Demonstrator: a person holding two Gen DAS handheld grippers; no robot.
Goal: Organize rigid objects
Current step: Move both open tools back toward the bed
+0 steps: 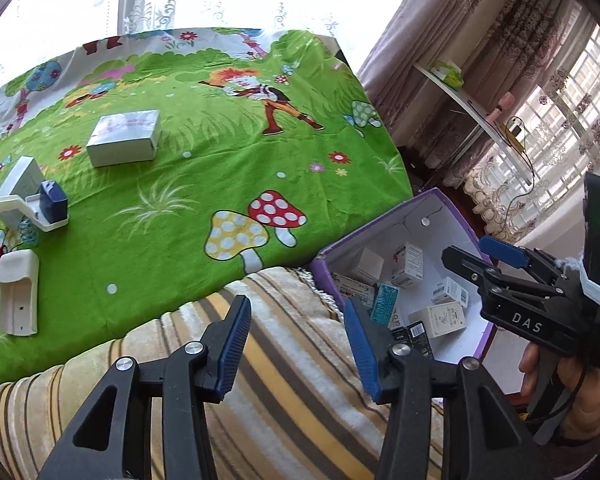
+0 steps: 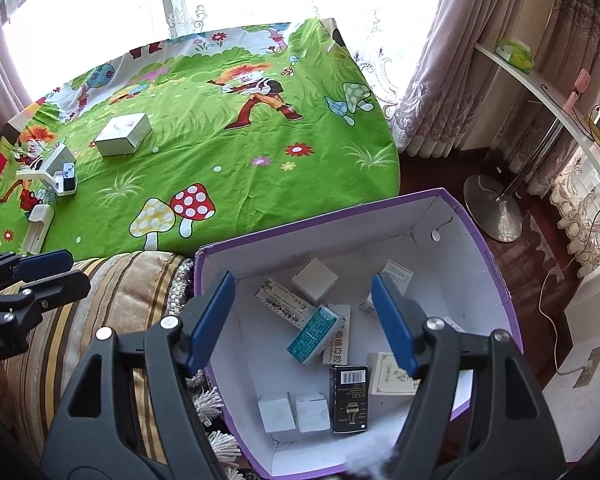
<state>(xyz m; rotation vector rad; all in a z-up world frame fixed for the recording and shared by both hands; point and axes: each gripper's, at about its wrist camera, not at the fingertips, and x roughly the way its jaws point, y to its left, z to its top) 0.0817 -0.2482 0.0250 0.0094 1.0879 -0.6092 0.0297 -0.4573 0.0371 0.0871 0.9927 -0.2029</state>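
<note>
A purple box with a white inside (image 2: 480,248) stands beside the bed and holds several small cartons, among them a teal one (image 2: 316,334) and a black one (image 2: 349,398). My right gripper (image 2: 302,320) hangs open above this box with nothing between its fingers. My left gripper (image 1: 296,344) is open and empty over the striped blanket (image 1: 284,380), just left of the purple box (image 1: 440,208). On the green cartoon cloth (image 1: 220,184) lie a white box (image 1: 124,138), a small blue carton (image 1: 52,200) and a white plastic holder (image 1: 18,292).
A white shelf (image 2: 540,84) with a green tissue pack runs along the curtains at the right. A round metal stand base (image 2: 492,208) and a white cable (image 2: 552,320) are on the dark wooden floor. The right gripper (image 1: 500,256) shows in the left wrist view.
</note>
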